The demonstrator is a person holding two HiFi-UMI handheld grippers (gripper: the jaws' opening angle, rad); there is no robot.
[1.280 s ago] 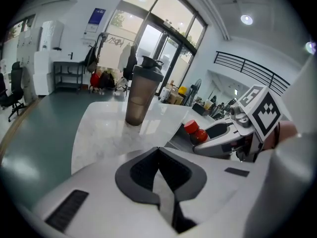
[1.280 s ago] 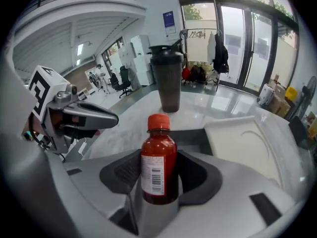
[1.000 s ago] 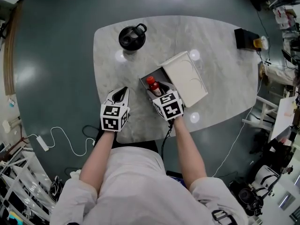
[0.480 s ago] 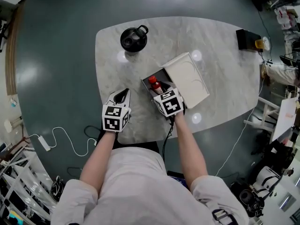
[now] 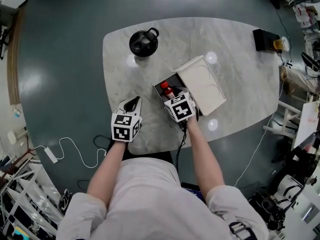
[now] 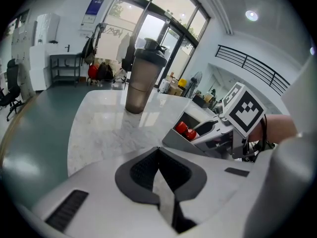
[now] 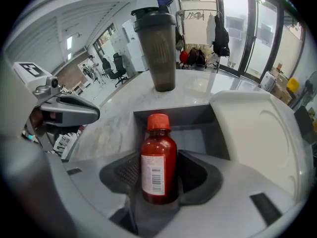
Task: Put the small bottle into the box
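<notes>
The small bottle (image 7: 158, 162), red-capped and standing upright, sits between the jaws of the right gripper (image 7: 158, 181), which we read as clamped on its lower body, label toward the camera. From the head view the small bottle (image 5: 166, 90) hangs at the near end of the open box (image 5: 159, 86), whose grey cavity (image 7: 198, 115) shows behind it; we cannot tell whether the base has reached the floor of the box. The white lid (image 5: 202, 84) lies folded back to the right of the cavity. The box stands near the middle of the desk (image 5: 240, 59), a little toward the near edge. The left gripper (image 5: 125, 124) lies just inside the near edge, left of the box and apart from it, its jaws together on nothing (image 6: 159, 175). A dark shaker cup (image 5: 143, 41) stands toward the far left edge, well clear. To finish the step well, we judge that the bottle should go down vertically, clear of the near wall and the lid, and that the jaws should part only once the base rests flat, then withdraw straight back so the pads do not tip it.
</notes>
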